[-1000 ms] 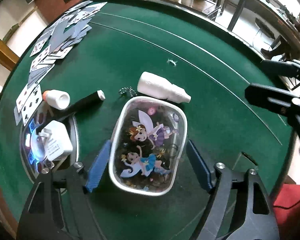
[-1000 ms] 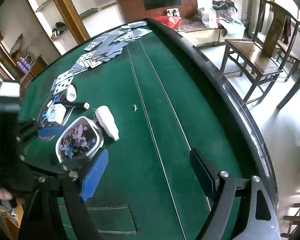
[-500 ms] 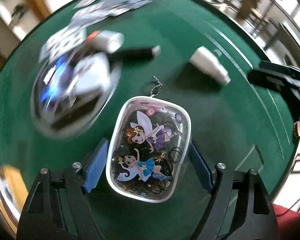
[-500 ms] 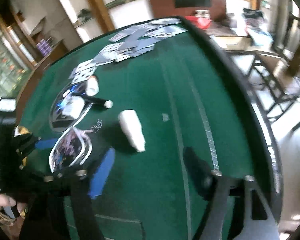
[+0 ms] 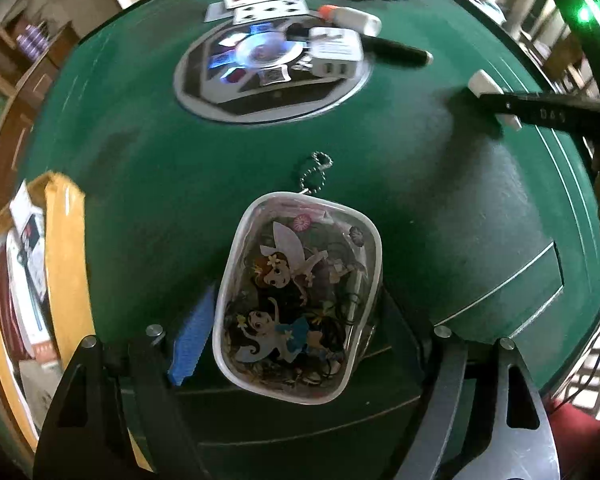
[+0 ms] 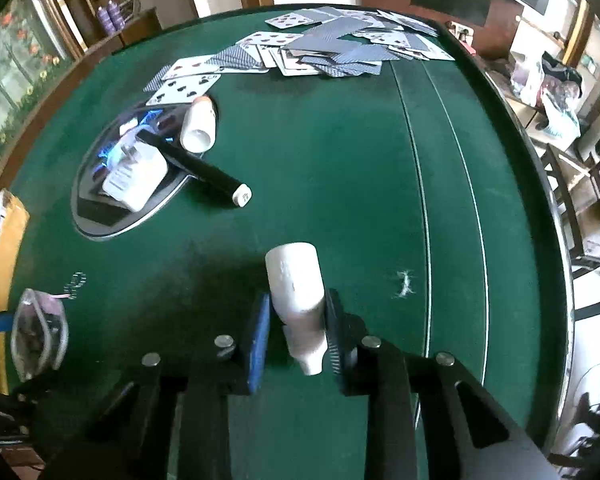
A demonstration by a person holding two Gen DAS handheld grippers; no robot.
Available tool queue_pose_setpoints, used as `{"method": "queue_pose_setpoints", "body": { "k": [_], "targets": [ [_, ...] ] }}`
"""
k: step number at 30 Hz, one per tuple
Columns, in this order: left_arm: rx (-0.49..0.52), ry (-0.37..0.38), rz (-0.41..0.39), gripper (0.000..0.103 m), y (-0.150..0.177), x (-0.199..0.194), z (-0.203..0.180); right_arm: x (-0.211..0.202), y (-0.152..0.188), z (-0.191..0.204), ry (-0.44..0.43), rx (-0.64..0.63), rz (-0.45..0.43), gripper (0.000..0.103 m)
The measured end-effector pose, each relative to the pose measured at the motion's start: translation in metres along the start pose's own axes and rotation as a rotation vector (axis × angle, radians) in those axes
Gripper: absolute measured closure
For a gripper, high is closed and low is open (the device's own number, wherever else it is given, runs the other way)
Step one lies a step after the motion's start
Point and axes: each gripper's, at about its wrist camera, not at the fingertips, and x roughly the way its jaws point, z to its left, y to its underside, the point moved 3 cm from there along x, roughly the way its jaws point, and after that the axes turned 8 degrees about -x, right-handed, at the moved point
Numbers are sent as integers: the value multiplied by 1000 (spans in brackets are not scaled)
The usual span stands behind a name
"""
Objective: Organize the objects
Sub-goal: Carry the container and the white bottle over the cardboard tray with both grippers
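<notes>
One clear fairy pouch sits clamped between the left gripper's pads. One white bottle lies between the right gripper's closing jaws, both pads touching its neck. Beyond it: one black marker, one white charger, scattered cards.

clear oval plastic fairy-print pouch: one, between left jaws
white plastic bottle: one, between right jaws
black cylindrical marker: one, beyond
white rectangular charger: one
playing cards: many, uncounted
</notes>
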Motion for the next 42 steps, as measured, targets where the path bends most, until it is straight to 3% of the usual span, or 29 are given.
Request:
{"method": "queue_pose_setpoints", "body": {
  "k": [2, 13, 28, 42],
  "targets": [
    [-36, 9, -1, 24, 2, -1, 6, -1, -1, 5, 8, -11, -3, 77],
    [-105, 4, -30, 24, 10, -11, 22, -33, -3, 71, -146, -50, -80, 77],
    [-129, -12, -83, 24, 15, -34, 35, -53, -5, 130, -197, -133, -109, 77],
    [-271, -37, -128, 24, 49, -74, 98, -58, -10, 207, -299, -206, -113, 77]
  ]
}}
